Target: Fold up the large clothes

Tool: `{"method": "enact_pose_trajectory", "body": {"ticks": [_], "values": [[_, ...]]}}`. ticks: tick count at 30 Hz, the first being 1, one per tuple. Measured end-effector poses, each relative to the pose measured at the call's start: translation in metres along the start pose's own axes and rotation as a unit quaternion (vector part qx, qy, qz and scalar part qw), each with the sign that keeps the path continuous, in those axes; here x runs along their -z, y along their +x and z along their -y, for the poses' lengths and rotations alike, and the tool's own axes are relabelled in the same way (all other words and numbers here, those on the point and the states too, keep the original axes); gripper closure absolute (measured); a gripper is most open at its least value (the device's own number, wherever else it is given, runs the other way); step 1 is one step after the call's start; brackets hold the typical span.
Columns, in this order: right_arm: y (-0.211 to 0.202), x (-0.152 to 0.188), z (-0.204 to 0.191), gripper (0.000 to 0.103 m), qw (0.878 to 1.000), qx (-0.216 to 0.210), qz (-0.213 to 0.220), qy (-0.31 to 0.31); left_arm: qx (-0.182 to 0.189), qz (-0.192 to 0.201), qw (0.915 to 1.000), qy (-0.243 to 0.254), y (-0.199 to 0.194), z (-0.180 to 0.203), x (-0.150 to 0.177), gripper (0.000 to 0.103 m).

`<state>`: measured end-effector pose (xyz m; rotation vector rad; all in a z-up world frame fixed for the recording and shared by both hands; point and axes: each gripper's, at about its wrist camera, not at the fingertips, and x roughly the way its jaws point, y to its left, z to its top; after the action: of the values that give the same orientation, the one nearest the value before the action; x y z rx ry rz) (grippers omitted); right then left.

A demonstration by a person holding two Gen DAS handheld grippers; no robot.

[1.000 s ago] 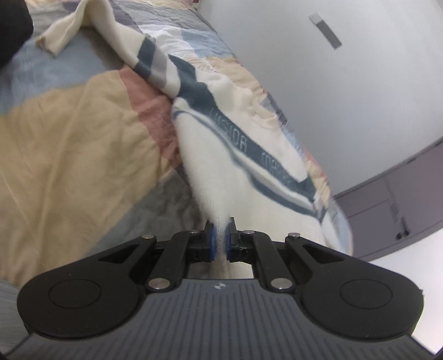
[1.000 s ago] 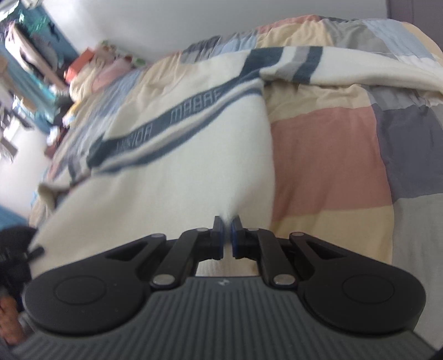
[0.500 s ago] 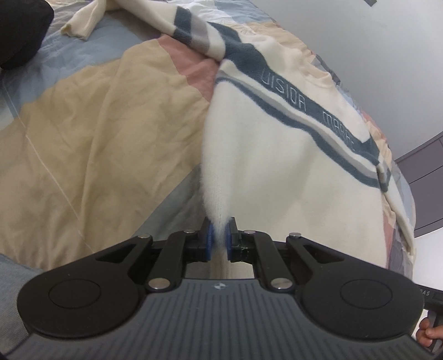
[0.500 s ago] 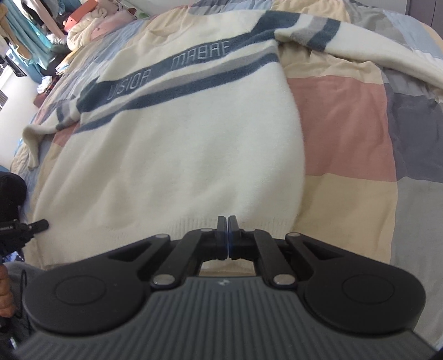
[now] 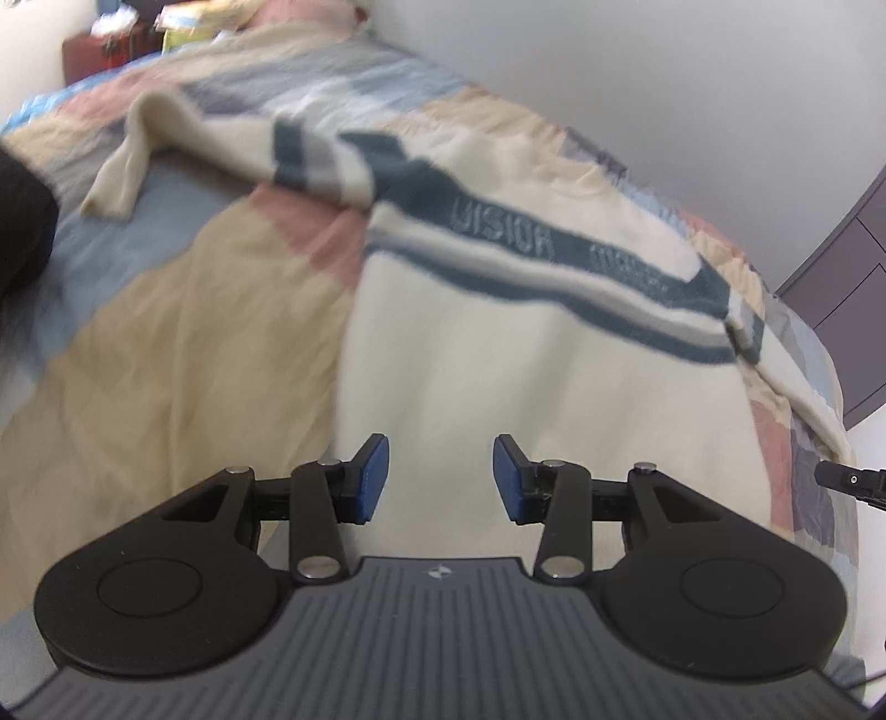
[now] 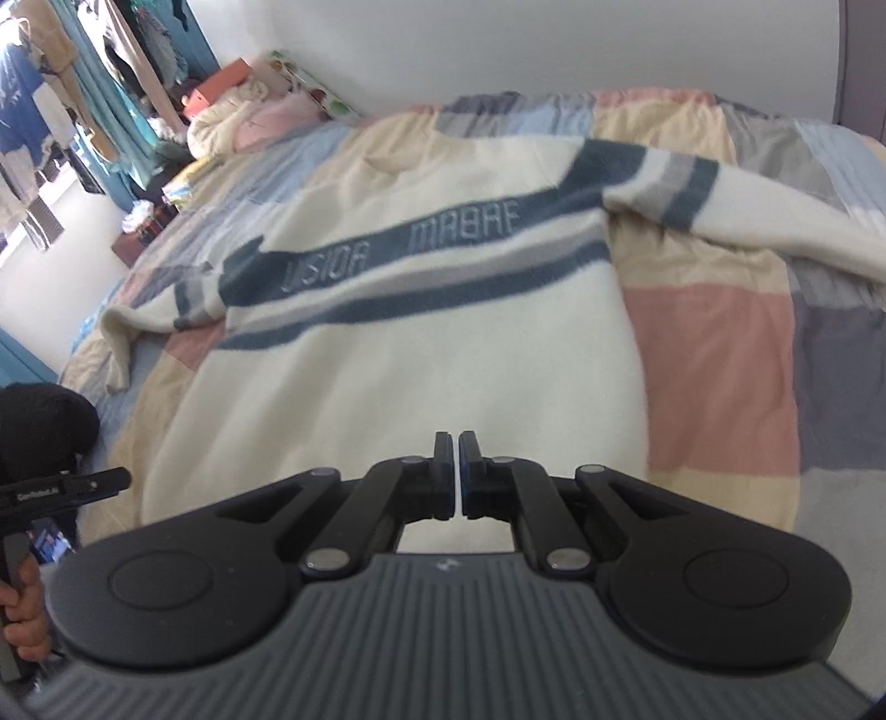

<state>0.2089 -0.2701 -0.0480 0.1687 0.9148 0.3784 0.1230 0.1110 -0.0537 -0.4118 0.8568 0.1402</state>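
Closest to you, your left gripper (image 5: 441, 477) has just been opening: its blue-padded fingers (image 5: 372, 477) now stand apart with nothing pinched between them, only the sweater's pale body showing through the gap below. Your right gripper (image 6: 457, 476) has its pads drawn together over the near hem; from the right wrist view you cannot tell for sure whether a thin edge of cloth is caught there, though none shows between the pads. Under both tools lies the large cream knitted sweater with dark blue and grey chest stripes (image 6: 421, 354), spread face up across the bed, hem toward you and collar away. In the left wrist view the same garment (image 5: 542, 354) is blurred, and one of its sleeves (image 5: 138, 149) runs out to the left, its cuff bent over on the blue patch of the bedcover. In the right wrist view the other sleeve (image 6: 775, 221) stretches off to the right edge. The sweater rests on a patchwork quilt of tan, pink, blue and grey squares (image 6: 714, 354) that covers the bed. At the left edge of the right wrist view your hand (image 6: 25, 615) grips the handle of the other tool. Farther back, a heap of pale and pink bedding (image 6: 243, 119) sits by the white wall (image 6: 498, 44), and clothes hang on a rack (image 6: 72, 105) at far left.
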Motion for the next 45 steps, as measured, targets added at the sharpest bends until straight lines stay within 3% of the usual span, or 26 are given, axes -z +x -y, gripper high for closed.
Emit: {"method": "enact_pose_trajectory", "body": {"ticks": [3, 11, 20, 24, 29, 36, 39, 45], "values": [[0.009, -0.006, -0.012, 0.097, 1.0, -0.005, 0.021, -0.004, -0.004, 0.024, 0.9993, 0.029, 0.009, 0.022, -0.014, 0.056], [0.054, -0.007, -0.033, 0.097, 0.998, -0.007, 0.069, 0.003, 0.035, 0.038, 0.9961, 0.072, 0.059, 0.062, -0.036, 0.056], [0.107, 0.0, -0.025, 0.097, 0.993, 0.044, 0.106, -0.016, 0.057, 0.033, 0.9951, 0.073, 0.131, 0.063, -0.033, 0.055], [0.126, -0.005, -0.025, 0.097, 0.99, 0.063, 0.118, -0.035, 0.046, 0.046, 0.9946, 0.08, 0.15, 0.06, -0.034, 0.054], [0.153, -0.007, -0.029, 0.097, 0.989, 0.078, 0.11, -0.06, 0.031, 0.055, 0.9939, 0.091, 0.169, 0.053, -0.036, 0.052], [0.195, 0.002, -0.018, 0.098, 0.993, 0.104, 0.038, -0.044, 0.022, 0.024, 0.9953, 0.091, 0.194, 0.046, -0.03, 0.051], [0.193, 0.001, -0.015, 0.098, 0.994, 0.098, 0.043, -0.028, 0.02, 0.021, 0.9953, 0.093, 0.196, 0.046, -0.028, 0.05], [0.168, -0.006, 0.013, 0.097, 0.991, 0.088, 0.08, 0.062, 0.031, 0.016, 0.9963, 0.079, 0.191, 0.042, -0.025, 0.044]]}}
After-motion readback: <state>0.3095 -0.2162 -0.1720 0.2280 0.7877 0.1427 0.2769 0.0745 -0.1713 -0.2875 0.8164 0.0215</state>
